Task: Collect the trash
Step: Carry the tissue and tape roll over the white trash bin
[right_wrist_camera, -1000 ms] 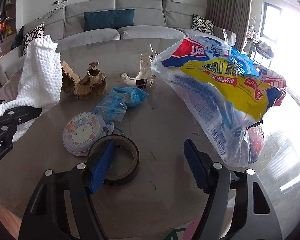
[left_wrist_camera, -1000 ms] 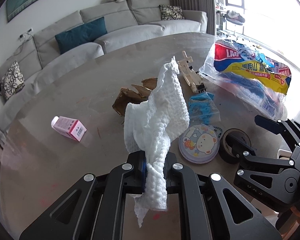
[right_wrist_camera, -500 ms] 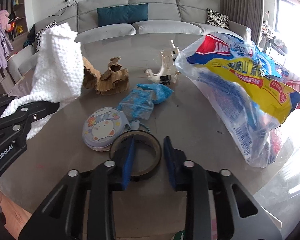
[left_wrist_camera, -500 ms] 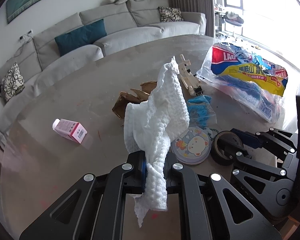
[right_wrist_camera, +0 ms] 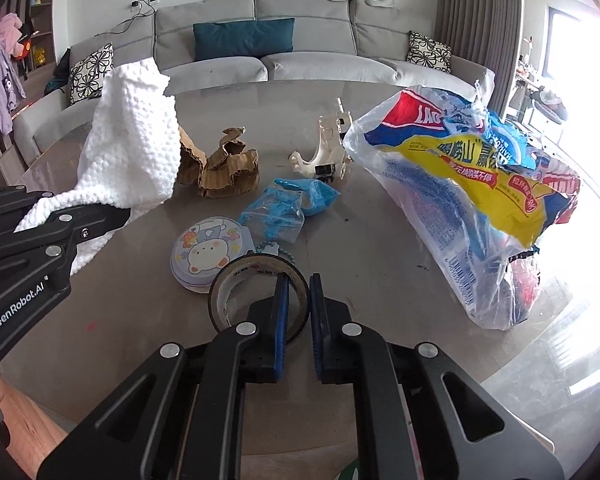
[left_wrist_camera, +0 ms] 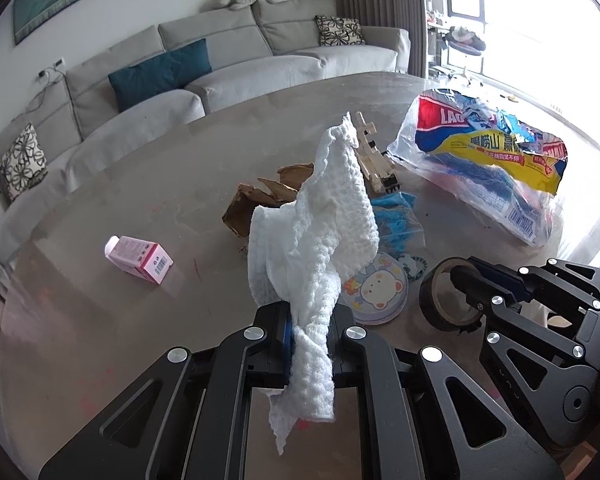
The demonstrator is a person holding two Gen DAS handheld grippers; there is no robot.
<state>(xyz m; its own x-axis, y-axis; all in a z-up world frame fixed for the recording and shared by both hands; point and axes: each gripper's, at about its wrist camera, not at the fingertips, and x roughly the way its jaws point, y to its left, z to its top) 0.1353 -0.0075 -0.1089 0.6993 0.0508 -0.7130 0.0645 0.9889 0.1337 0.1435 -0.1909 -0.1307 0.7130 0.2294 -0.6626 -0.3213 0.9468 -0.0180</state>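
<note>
We hold the left gripper (left_wrist_camera: 309, 334) clamped on a white paper towel (left_wrist_camera: 320, 232), which stands up crumpled above its pads and hangs down below them, lifted off the tabletop (left_wrist_camera: 140, 184). Our right gripper (right_wrist_camera: 298, 292) is closing on the wall of a tape roll (right_wrist_camera: 256, 280) that sits near the tabletop's near edge; one finger is inside the ring and the other outside, with the roll's wall between the blue pads. Just beside the roll, toward the left, lies a round tin with a bear picture (right_wrist_camera: 208, 250), and a small blue plastic bag (right_wrist_camera: 284, 208) rests just behind them. Torn brown cardboard (right_wrist_camera: 224, 168) and a white wooden model (right_wrist_camera: 326, 148) stand farther in, around the middle of the tabletop. A large printed plastic bag (right_wrist_camera: 472, 184), red, blue and yellow, bulges along the right side of the tabletop, well apart from both grippers. A small pink carton (left_wrist_camera: 140, 258) lies on its side toward the left edge, alone.
</note>
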